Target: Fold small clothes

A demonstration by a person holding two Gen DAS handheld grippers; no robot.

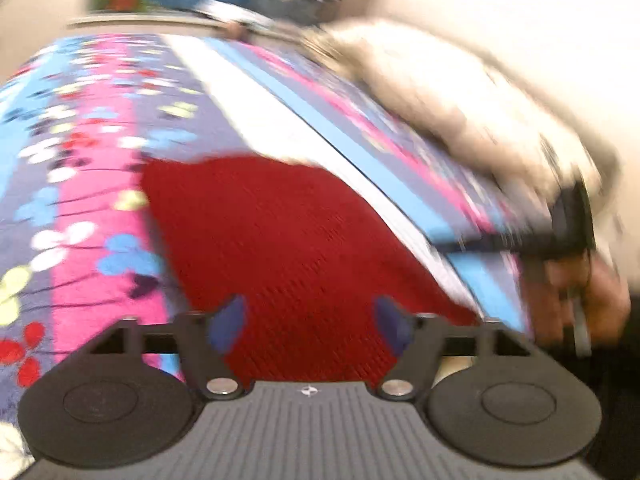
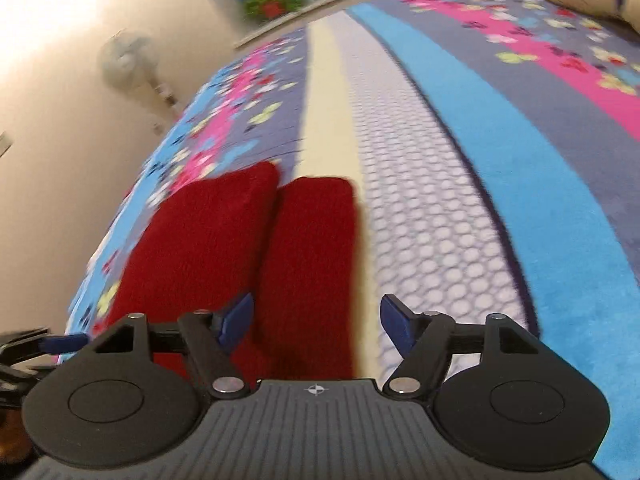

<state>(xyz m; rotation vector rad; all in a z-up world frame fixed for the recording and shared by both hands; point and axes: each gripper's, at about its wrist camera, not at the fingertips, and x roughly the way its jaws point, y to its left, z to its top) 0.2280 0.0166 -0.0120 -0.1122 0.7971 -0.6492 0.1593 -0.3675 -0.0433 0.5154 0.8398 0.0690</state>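
A small red knitted garment [image 1: 276, 248] lies flat on a bed covered by a flowered, striped blanket [image 1: 88, 184]. My left gripper [image 1: 310, 326] is open and empty, its blue fingertips hovering over the garment's near edge. In the right wrist view the garment [image 2: 240, 248] shows two leg-like parts side by side. My right gripper [image 2: 316, 326] is open and empty above the garment's right part and the white dotted stripe [image 2: 420, 216]. The right gripper and the hand holding it [image 1: 576, 280] also show in the left wrist view at the right. Both views are blurred.
A cream pillow [image 1: 460, 92] lies at the bed's far right. A standing fan [image 2: 132, 64] is by the wall on the left. A potted plant [image 2: 272, 4] and a blue wall are beyond the bed. The left gripper's tip [image 2: 60, 342] shows at the lower left.
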